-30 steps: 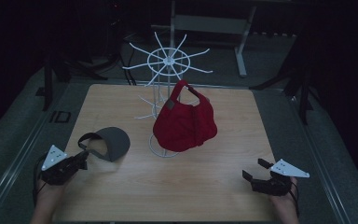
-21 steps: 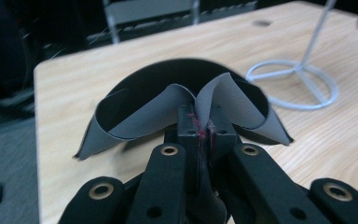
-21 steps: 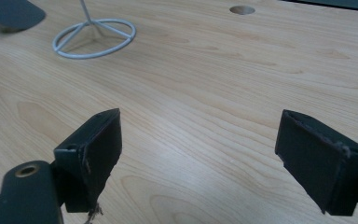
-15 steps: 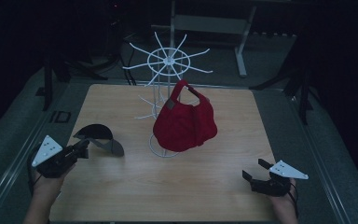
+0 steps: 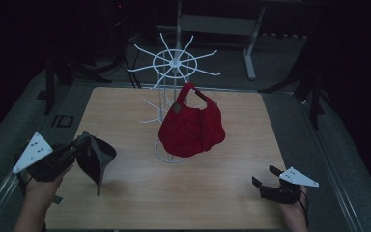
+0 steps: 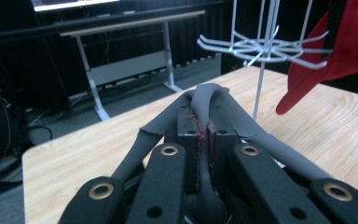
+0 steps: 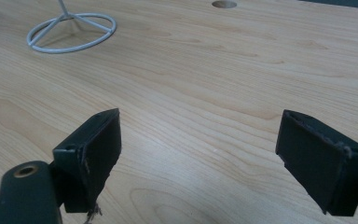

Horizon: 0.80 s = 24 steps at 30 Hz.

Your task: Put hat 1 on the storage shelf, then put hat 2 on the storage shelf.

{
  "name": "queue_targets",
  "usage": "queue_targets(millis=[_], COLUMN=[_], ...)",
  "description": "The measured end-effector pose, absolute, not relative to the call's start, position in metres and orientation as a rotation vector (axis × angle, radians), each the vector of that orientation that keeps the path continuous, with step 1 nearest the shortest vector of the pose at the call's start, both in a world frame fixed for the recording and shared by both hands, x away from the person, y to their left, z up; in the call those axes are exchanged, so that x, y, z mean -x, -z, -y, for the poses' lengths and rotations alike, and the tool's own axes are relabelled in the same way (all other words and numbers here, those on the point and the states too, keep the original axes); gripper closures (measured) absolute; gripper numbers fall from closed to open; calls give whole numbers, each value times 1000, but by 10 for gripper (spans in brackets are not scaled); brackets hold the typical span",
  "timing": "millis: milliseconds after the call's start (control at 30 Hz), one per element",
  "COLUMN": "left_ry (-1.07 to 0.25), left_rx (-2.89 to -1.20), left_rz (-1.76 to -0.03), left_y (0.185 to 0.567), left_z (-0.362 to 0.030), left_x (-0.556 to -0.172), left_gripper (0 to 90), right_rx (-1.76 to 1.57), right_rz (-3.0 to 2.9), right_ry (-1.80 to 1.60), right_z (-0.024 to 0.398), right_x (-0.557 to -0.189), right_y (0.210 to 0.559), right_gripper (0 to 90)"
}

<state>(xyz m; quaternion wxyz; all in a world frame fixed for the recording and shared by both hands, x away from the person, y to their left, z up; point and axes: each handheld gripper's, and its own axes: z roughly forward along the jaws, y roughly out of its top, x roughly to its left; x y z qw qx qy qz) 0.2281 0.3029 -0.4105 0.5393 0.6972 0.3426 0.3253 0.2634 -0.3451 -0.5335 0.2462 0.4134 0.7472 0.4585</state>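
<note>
Now the left gripper (image 5: 79, 145), jaws clenched on the grey cap (image 5: 96, 157), has tilted it brim-down; its own view shows pinched fabric. Right gripper (image 5: 266, 182) jaws released.

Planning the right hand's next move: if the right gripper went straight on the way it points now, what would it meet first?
Probably the bare table: the right gripper, jaws open and empty, points low across the wood. Farther along, off to one side, is the ring base of the white rack, though depth is hard to judge.

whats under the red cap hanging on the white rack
Under the red cap sit the white rack's round wire base ring and bare wooden table. The cap hides the pole's lower part.
</note>
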Motion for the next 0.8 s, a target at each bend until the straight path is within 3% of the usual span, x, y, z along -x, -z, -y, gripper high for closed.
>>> queue_targets(millis=[800], left_ry=[-760], left_rx=[-1630], left_rz=[-623], left_y=[333], left_z=[-270], left_x=[-242], left_gripper=[875], right_rx=[-1125], right_rz=[-2052], right_ry=[-1264], right_z=[345], right_x=[-262], right_y=[535], right_gripper=[141])
